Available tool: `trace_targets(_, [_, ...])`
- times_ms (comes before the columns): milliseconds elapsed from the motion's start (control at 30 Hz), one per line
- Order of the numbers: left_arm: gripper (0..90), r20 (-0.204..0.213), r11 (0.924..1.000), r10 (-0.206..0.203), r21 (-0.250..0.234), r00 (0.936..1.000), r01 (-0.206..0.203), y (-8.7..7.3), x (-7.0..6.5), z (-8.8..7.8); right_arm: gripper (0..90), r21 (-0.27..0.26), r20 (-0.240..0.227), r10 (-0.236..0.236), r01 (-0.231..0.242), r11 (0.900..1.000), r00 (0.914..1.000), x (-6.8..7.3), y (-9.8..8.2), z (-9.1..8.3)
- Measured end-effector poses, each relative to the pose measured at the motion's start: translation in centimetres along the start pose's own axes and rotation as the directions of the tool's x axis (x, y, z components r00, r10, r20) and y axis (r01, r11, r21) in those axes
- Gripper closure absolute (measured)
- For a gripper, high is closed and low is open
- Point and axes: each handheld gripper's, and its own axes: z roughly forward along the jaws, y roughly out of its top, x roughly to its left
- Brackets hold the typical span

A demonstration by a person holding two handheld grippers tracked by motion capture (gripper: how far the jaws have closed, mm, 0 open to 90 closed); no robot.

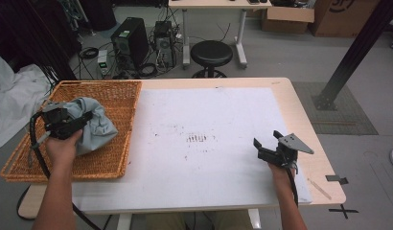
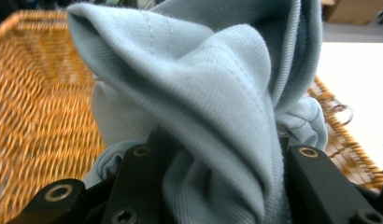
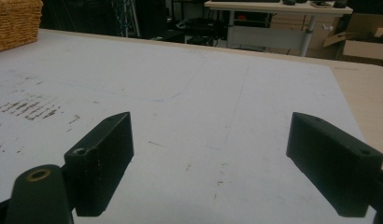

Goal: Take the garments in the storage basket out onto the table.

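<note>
Clamping blue cloth (image 1: 94, 127) above basket rim (image 1: 130, 129), left hand-held gripper (image 1: 72, 125).

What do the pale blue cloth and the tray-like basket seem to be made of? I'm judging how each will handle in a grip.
The cloth looks like soft knit jersey, matte: fine ribbing, stitched seams and loose folds show where the left gripper bunches it. The basket looks like woven wicker or rattan, tan with a slight sheen: interlaced strands show, though whether natural or synthetic is unclear.
</note>
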Motion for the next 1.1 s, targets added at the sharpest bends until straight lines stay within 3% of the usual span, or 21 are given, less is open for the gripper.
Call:
trace_targets(233, [62.3, 0.051, 0.9966, 0.064, -0.055, 0.9966, -0.062, 1.3, -0.9, -1.3, 14.4, -0.007, -0.004, 0.005, -0.005, 1.0, 1.0, -0.1, 0.0, -0.1])
trace_targets(267, [62.2, 0.074, 0.9934, 0.082, -0.087, 0.9939, -0.075, 1.9, -1.3, -1.9, 14.4, -0.006, -0.005, 0.004, -0.004, 1.0, 1.0, -0.1, 0.0, -0.1])
trace_targets(367, [62.2, 0.097, 0.9886, 0.102, -0.121, 0.99, -0.09, 2.8, -1.9, -2.7, 14.3, -0.004, -0.006, 0.004, -0.004, 1.0, 1.0, -0.1, 0.0, -0.1])
trace_targets(567, [62.2, 0.125, 0.9803, 0.154, -0.144, 0.9801, -0.135, 4.2, -3.2, -3.6, 14.2, -0.011, -0.011, 0.007, -0.008, 1.0, 0.9999, -0.1, 0.0, -0.1])
trace_targets(700, [62.1, 0.166, 0.9705, 0.201, -0.169, 0.9654, -0.173, 5.4, -4.9, -4.5, 14.2, -0.01, -0.024, 0.007, -0.007, 1.0, 0.9997, -0.2, 0.0, -0.1])
trace_targets(733, [62.1, 0.166, 0.9705, 0.201, -0.169, 0.9654, -0.173, 5.4, -4.9, -4.5, 14.2, -0.012, -0.028, 0.007, -0.007, 1.0, 0.9996, -0.2, 0.0, -0.1])
trace_targets(800, [62.1, 0.194, 0.9641, 0.223, -0.188, 0.9552, -0.187, 6.0, -6.1, -4.9, 14.0, -0.013, -0.037, 0.01, -0.011, 1.0, 0.9993, -0.2, 0.0, -0.2])
trace_targets(833, [62.1, 0.194, 0.9641, 0.223, -0.188, 0.9552, -0.187, 6.0, -6.1, -4.9, 14.0, -0.015, -0.041, 0.008, -0.008, 1.0, 0.9991, -0.3, 0.0, -0.2])
trace_targets(867, [62.1, 0.219, 0.9606, 0.237, -0.199, 0.9466, -0.194, 6.3, -7.0, -5.1, 13.8, -0.014, -0.047, 0.01, -0.01, 1.0, 0.9988, -0.3, 0.0, -0.2])
trace_targets(933, [62.1, 0.228, 0.9592, 0.24, -0.205, 0.9436, -0.194, 6.4, -7.3, -5.2, 13.7, -0.017, -0.057, 0.013, -0.014, 1.0, 0.9983, -0.4, 0.0, -0.2])
trace_targets(967, [62.1, 0.25, 0.9545, 0.256, -0.219, 0.9339, -0.203, 6.6, -8.4, -5.3, 13.7, -0.015, -0.066, 0.014, -0.015, 1.0, 0.9977, -0.4, 0.0, -0.2])
trace_targets(1000, [62.1, 0.25, 0.9545, 0.256, -0.219, 0.9339, -0.203, 6.6, -8.4, -5.3, 13.7, -0.014, -0.07, 0.012, -0.013, 1.0, 0.9975, -0.4, 0.0, -0.3])
trace_targets(1033, [62.1, 0.257, 0.9521, 0.264, -0.223, 0.9295, -0.209, 6.6, -9.0, -5.3, 13.7, -0.012, -0.074, 0.011, -0.012, 1.0, 0.9972, -0.5, 0.0, -0.3])
trace_targets(1067, [62.0, 0.278, 0.947, 0.282, -0.234, 0.918, -0.221, 6.6, -10.1, -5.2, 13.7, -0.01, -0.076, 0.012, -0.012, 1.0, 0.997, -0.6, 0.0, -0.4])
trace_targets(1100, [62.1, 0.278, 0.947, 0.282, -0.234, 0.918, -0.221, 6.6, -10.1, -5.2, 13.7, -0.01, -0.076, 0.012, -0.012, 1.0, 0.997, -0.6, 0.0, -0.4])
